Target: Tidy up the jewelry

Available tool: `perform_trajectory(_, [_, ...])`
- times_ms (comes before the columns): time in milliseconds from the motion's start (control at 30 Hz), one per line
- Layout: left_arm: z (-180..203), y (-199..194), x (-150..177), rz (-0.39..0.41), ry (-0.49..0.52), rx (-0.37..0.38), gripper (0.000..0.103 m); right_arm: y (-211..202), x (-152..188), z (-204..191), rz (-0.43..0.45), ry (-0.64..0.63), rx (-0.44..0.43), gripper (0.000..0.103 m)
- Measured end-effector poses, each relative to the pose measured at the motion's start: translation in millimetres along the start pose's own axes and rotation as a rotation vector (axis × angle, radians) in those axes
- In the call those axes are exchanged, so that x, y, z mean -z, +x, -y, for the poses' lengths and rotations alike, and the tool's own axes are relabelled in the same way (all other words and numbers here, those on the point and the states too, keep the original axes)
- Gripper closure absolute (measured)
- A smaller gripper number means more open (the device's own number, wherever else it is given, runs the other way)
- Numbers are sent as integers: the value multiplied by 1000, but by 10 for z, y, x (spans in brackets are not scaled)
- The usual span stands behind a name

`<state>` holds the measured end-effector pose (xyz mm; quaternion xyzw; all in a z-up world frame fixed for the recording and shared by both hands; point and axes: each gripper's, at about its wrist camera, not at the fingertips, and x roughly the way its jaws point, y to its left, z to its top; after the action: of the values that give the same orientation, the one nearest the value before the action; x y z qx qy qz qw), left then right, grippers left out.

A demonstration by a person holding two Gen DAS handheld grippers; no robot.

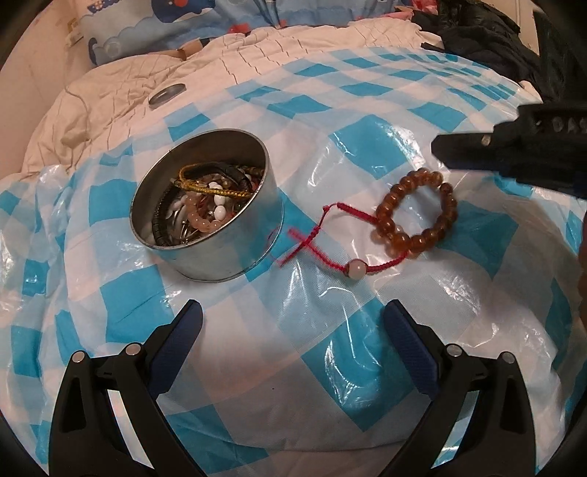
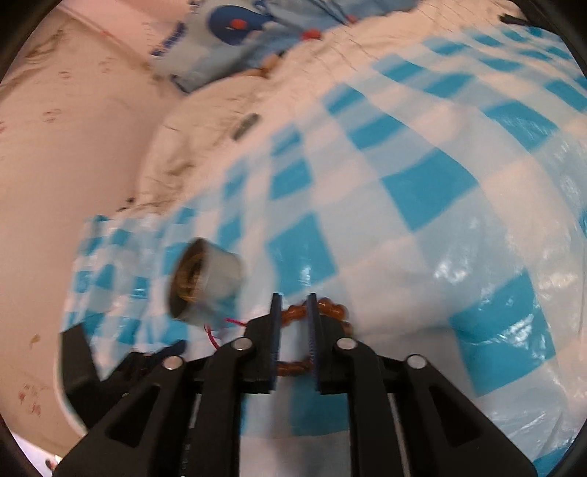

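A round metal tin [image 1: 205, 205] holds several bracelets and beads on a blue-and-white checked plastic sheet [image 1: 293, 367]. Beside it to the right lie a red cord bracelet [image 1: 330, 253] with one pale bead and an amber bead bracelet [image 1: 416, 211]. My left gripper [image 1: 293, 312] is open and empty, just in front of them. My right gripper [image 1: 440, 146] comes in from the right, above the amber bracelet. In the right wrist view the right gripper [image 2: 293, 299] has its jaws narrowly apart over the amber bracelet [image 2: 330, 310], without holding it. The tin [image 2: 205, 280] is blurred at left.
A cream quilt [image 1: 110, 102] lies beyond the sheet, with a small metal ring [image 1: 167, 93] on it. A blue cartoon pillow [image 1: 165, 22] and dark clothes [image 1: 495, 33] sit at the back. A pale wall [image 2: 73, 146] is on the left.
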<state>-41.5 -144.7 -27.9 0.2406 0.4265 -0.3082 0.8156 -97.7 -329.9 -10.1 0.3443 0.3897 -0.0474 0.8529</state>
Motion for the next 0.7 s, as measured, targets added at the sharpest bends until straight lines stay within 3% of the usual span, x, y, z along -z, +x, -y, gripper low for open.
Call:
perform_trajectory(133, [-139,-45,-28,7,-105,89,8,-8,13,-46,28,-61,87,47])
perform_trajectory(233, [-194,-45,-92,23,-178,117,8,107,83,-161,7,-178,182,38])
perform_trajectory(367, [-263,95,-171,13,-312,126,8,248,197,-250,-17,-284,263,35])
perform_trajectory(567, [-391,188,-175,33,-457,135,10,281,234,-249,-30,-304,272,35])
perform_trajectory(600, [-379,191,-177,36,-455,135,12,282,237,-246,-33,-304,270,35])
perform_trajectory(700, [-308,202,-171,23,-426,113,35,298,257,-299,-48,-326,254,40])
